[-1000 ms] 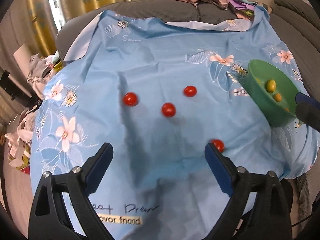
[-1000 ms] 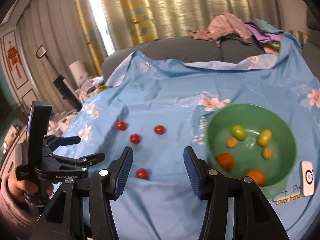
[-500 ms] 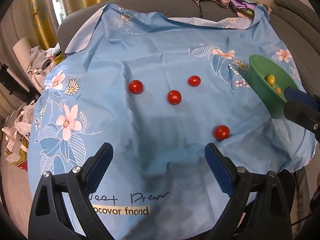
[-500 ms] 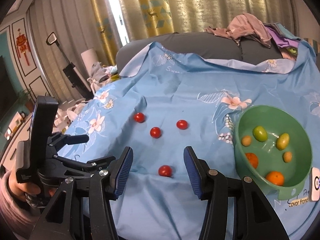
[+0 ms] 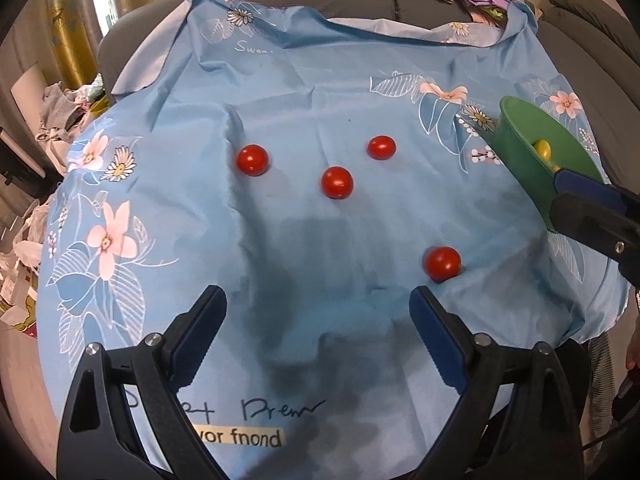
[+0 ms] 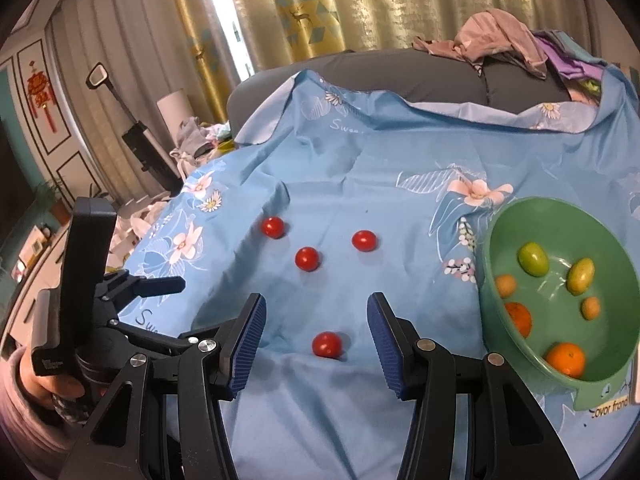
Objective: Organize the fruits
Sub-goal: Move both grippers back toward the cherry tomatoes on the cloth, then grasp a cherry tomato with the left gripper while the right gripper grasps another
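Observation:
Several small red tomatoes lie on a blue flowered cloth (image 5: 304, 92). The nearest tomato (image 6: 327, 344) (image 5: 442, 263) sits just beyond my right gripper (image 6: 316, 328), in line with the gap between its open, empty fingers. Three more tomatoes (image 6: 307, 258) (image 5: 337, 182) lie farther back. My left gripper (image 5: 318, 320) hangs wide open and empty over the cloth's near part, and it also shows at the left of the right wrist view (image 6: 160, 280). A green bowl (image 6: 520, 216) (image 5: 520, 160) at the right holds several orange and green-yellow fruits.
The cloth covers a grey sofa (image 6: 380, 68), with heaped clothes (image 6: 500, 40) along its back. Curtains (image 6: 320, 4) hang behind. Clutter and a floor cleaner (image 6: 140, 144) stand at the left. A hand (image 6: 44, 380) holds the left gripper.
The right gripper has drifted left and a little down, bringing the nearest tomato in line with its fingers. The left gripper's view has tilted slightly so the tomatoes sit farther off. Both jaws kept their width.

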